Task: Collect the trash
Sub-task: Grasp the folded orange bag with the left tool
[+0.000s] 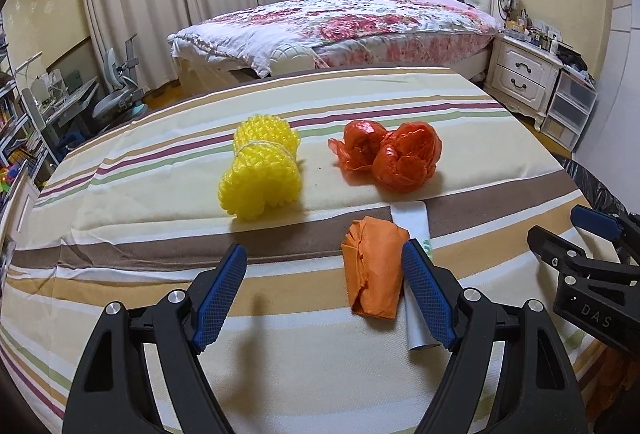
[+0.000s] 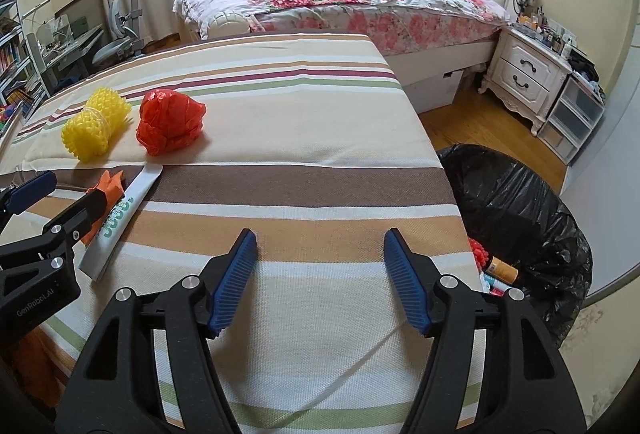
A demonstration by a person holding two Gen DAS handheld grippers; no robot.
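Your left gripper (image 1: 324, 274) hangs spread wide over the striped tablecloth (image 1: 160, 194), nothing between its pads. The orange crumpled paper wad (image 1: 374, 268) lies just inside its right finger (image 1: 426, 294), touching or nearly so, with a white squeezed tube (image 2: 120, 218) directly beside it on the far side. Your right gripper (image 2: 320, 282) is also released and empty, over bare cloth near the table's right edge, above the black trash bag (image 2: 520, 202) on the floor, which already holds a few items.

4 pieces remain on the table. The paper wad looks light and soft; it should crush rather than slip, so close across its middle and expect it to give. The tube appears flat and slicker: pinch it across its width, not along it. Farther back, well apart from both grippers, sit the yellow foam fruit net (image 1: 262, 168) and the red plastic bag bundle (image 1: 390, 154). Both look featherlight and springy, and the film may slide, so take each at its thickest bulge.
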